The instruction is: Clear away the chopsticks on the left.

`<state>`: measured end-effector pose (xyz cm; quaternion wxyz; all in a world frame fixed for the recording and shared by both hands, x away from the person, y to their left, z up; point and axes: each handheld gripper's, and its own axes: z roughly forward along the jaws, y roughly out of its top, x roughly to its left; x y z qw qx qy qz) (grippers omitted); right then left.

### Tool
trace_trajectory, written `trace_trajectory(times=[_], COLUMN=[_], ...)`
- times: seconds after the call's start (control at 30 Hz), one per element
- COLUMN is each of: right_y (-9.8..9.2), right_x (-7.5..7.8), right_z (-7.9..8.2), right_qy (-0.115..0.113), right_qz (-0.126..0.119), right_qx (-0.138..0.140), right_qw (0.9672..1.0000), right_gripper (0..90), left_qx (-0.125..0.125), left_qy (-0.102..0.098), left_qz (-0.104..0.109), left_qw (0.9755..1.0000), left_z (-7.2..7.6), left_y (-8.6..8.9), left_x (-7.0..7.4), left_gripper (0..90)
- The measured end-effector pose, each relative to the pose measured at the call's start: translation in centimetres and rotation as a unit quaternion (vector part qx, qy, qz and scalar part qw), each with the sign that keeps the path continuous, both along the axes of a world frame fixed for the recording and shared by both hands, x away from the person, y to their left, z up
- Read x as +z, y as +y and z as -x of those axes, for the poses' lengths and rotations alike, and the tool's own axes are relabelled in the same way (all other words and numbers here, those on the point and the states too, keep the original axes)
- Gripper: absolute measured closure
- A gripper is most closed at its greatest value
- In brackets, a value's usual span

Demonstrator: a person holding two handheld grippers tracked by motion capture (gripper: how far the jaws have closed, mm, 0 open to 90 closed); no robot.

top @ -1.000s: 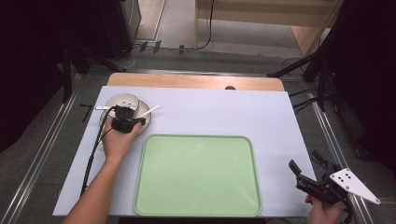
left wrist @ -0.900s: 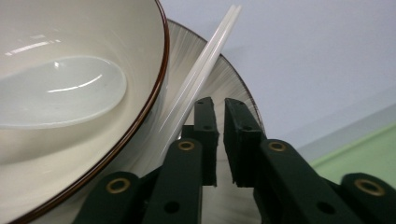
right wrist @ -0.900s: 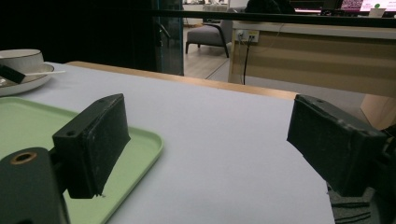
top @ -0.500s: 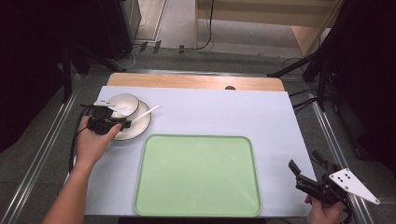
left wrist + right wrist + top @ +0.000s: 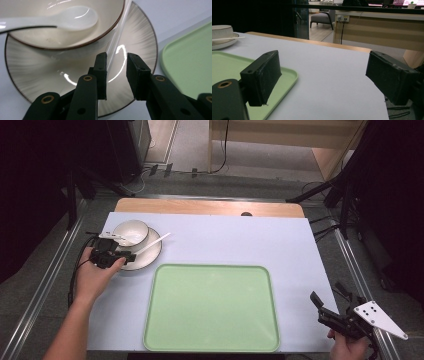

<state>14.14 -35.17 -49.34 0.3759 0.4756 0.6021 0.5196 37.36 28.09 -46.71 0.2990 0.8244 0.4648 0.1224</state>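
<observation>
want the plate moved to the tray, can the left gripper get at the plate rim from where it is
Probably yes. The left gripper hovers with jaws open right over the near rim of the plate; only a thin white stick lies across it there.

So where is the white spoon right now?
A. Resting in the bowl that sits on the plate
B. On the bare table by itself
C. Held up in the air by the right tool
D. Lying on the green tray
A. The left gripper view shows the white spoon lying with its scoop inside the bowl, which stands on the plate; the green tray has nothing on it.
</observation>
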Motion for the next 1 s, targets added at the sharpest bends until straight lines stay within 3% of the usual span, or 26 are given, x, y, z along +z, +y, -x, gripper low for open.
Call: trace_trajectory(times=[0.1, 0.47, 0.8, 0.93, 1.0], right_y=[0.0, 0.3, 0.2, 0.2, 0.3], right_x=[0.0, 0.0, 0.0, -0.1, -0.1], right_z=[0.0, -0.1, -0.1, -0.2, -0.2], right_qy=[0.001, 0.002, 0.001, 0.001, 0.002], right_qz=[-0.001, 0.002, 0.000, 0.001, 0.002], right_qx=[-0.001, 0.001, 0.001, 0.000, 0.002], right_qw=[1.0000, 1.0000, 1.0000, 1.0000, 1.0000], right_gripper=[12.9, 12.8, 12.9, 12.8, 12.9], left_qx=[0.001, -0.008, -0.015, -0.018, -0.019], left_qy=[0.002, -0.003, 0.008, 0.013, 0.022], left_qz=[0.003, -0.017, -0.023, -0.036, -0.035], left_qw=[1.0000, 0.9998, 0.9996, 0.9991, 0.9990], left_z=[0.1, 0.4, 0.2, -0.2, -0.5], left_y=[0.4, -0.1, -0.6, -1.3, -1.4], left_x=[0.0, 0.0, -0.5, -1.0, -1.4], left_gripper=[71.7, 71.7, 73.7, 74.8, 75.7])
